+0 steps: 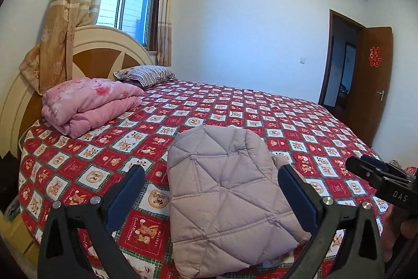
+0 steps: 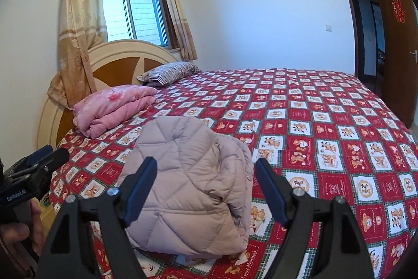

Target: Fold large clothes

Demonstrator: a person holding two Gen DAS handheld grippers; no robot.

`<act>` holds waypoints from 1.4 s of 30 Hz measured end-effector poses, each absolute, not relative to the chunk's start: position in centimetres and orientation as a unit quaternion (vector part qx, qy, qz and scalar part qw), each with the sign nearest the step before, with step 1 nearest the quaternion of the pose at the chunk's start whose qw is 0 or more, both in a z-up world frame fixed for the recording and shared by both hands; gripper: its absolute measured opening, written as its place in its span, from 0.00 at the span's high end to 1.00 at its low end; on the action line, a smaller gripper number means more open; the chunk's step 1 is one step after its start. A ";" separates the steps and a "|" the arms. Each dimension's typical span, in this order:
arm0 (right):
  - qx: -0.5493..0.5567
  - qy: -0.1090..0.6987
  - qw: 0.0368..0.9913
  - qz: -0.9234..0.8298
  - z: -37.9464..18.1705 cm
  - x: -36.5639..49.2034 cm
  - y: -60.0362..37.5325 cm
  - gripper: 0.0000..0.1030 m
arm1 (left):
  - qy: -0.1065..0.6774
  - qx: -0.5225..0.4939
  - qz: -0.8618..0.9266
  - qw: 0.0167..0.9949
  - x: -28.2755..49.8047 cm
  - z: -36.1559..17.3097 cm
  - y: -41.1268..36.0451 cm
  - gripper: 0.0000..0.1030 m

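Pale mauve and quilted, the jacket (image 1: pixel 230 198) lies folded into a puffy bundle on the bed (image 1: pixel 300 127), on the red checked bedspread near the edge closest to you. Your left gripper (image 1: pixel 211 192) is above it with both jaws spread wide; nothing sits between the blue pads (image 1: pixel 297 196), and the jacket shows through the gap, below the fingers. Your right gripper (image 2: pixel 205 187) is the same: jaws apart, empty, with the bundle framed below them. From each view you can see the other tool off to the side, with part of your hand (image 2: pixel 18 232) on its handle. Farther up the bed, a folded pink quilt (image 1: pixel 88 103) rests against the headboard (image 1: pixel 104 54), with a striped pillow (image 1: pixel 146 75) just beyond it.
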State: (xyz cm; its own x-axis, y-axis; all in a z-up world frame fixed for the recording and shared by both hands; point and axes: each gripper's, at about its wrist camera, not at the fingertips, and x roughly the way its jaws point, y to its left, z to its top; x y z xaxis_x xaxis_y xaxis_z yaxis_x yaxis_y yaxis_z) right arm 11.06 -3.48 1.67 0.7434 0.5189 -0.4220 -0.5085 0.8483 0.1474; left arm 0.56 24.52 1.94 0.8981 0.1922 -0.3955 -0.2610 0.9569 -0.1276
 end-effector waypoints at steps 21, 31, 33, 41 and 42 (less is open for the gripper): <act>0.014 0.232 0.931 0.280 1.2 10.4 -3.7 0.22 | 0.201 -0.088 0.112 0.969 0.8 1.5 23.9 0.01; 0.015 0.232 0.932 0.279 1.3 10.4 -3.7 0.22 | 0.202 -0.086 0.112 0.969 0.8 1.3 24.0 0.01; 0.016 0.233 0.931 0.280 1.2 10.4 -3.7 0.22 | 0.202 -0.085 0.112 0.969 0.7 1.3 23.9 0.01; 0.014 0.233 0.931 0.280 1.2 10.2 -3.6 0.22 | 0.203 -0.085 0.112 0.969 0.7 1.2 23.9 0.01; 0.015 0.233 0.931 0.280 1.2 10.2 -3.6 0.22 | 0.203 -0.086 0.112 0.969 0.7 1.2 23.9 0.01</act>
